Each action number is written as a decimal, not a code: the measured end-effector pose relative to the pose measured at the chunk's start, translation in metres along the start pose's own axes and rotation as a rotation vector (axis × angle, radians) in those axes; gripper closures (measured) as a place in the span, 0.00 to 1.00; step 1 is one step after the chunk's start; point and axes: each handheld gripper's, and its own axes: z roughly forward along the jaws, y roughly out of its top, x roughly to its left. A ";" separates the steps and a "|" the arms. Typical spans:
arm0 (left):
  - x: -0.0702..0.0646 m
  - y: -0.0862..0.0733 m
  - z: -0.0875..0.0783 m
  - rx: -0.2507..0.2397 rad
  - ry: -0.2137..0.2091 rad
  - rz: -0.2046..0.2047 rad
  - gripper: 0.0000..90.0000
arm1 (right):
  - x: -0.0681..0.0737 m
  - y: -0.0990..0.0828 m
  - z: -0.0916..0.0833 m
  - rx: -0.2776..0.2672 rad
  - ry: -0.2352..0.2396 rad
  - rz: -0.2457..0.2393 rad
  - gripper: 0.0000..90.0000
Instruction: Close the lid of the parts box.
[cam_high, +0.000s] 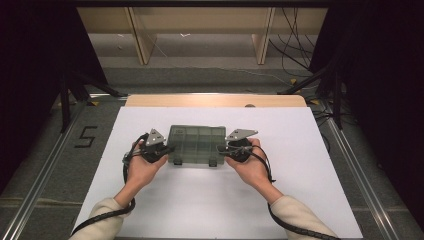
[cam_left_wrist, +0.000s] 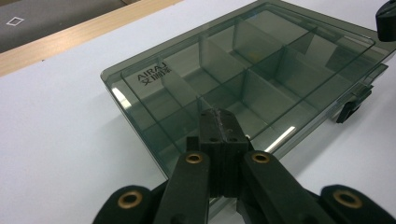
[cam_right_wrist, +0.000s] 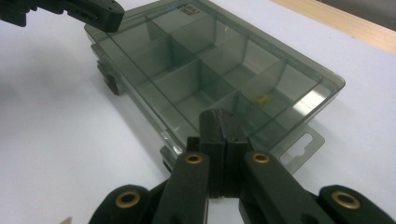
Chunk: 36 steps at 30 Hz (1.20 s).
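Here the organizer box lies between left tool and right tool.

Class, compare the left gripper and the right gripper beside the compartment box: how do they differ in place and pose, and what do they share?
The left gripper sits at the box's left end, the right gripper at its right end. The left gripper's grey plate tilts up steeply; the right gripper's plate lies flatter. Shared: both have black jaws shut on nothing, point inward at the closed smoky box, and rest low over the white sheet.

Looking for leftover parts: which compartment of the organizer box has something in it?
The compartment at the box's hang-tab end, near the right gripper: it holds one small yellow piece.
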 end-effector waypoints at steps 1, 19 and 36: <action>0.000 -0.001 0.001 -0.001 0.004 -0.002 1.00 | 0.000 -0.001 0.000 0.009 0.002 -0.006 1.00; -0.001 -0.003 0.002 0.028 0.002 0.045 1.00 | 0.001 -0.006 0.006 0.034 -0.001 -0.024 1.00; -0.010 -0.001 -0.002 -0.048 0.002 0.035 0.76 | 0.000 -0.011 0.000 -0.025 0.010 -0.027 0.87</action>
